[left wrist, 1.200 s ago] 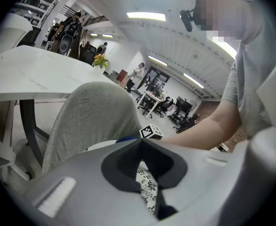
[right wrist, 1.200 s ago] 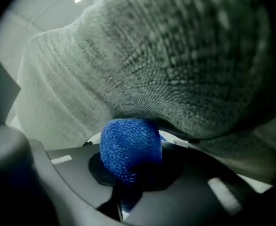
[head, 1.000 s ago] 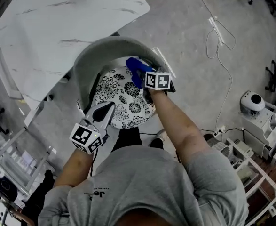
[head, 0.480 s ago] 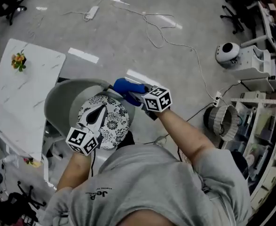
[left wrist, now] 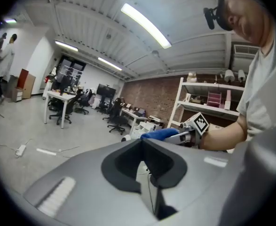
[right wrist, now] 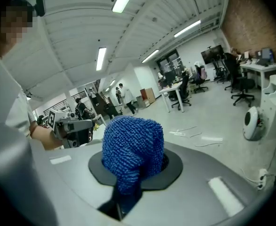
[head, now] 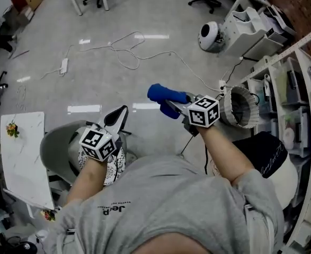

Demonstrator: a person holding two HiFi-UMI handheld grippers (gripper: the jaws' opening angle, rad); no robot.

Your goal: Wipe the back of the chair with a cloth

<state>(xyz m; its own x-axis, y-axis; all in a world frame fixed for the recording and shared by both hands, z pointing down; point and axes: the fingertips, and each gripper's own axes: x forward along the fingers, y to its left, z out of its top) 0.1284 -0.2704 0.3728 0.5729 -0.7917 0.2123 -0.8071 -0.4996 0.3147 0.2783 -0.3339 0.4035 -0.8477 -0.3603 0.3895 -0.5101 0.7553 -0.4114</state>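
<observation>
Head view: the chair sits low-left. Its grey curved back wraps the side of the floral seat cushion away from us.

The right tool is clamped on the blue cloth. We see this plainly in the right gripper view, where the nubby wad bulges out past the jaws. The cloth is held up in the air, well apart from the chair on its right side, over bare floor. The wad's long axis runs along the tool and points away from us, not toward the chair back.

The left tool is the nearer one, above the right edge of the chair seat. Its jaws are together with nothing between them.

We judge that wiping is not under way. The cloth has to travel left and down across the seat to reach the back shell, so the right arm must cross toward the left tool's spot.

Room for moving:
- Open floor lies right of the chair, with loose cables farther off.
- A white marble counter stands close on the chair's far side, so access behind the back looks tight there.
- Shelving stands well right of the chair.
</observation>
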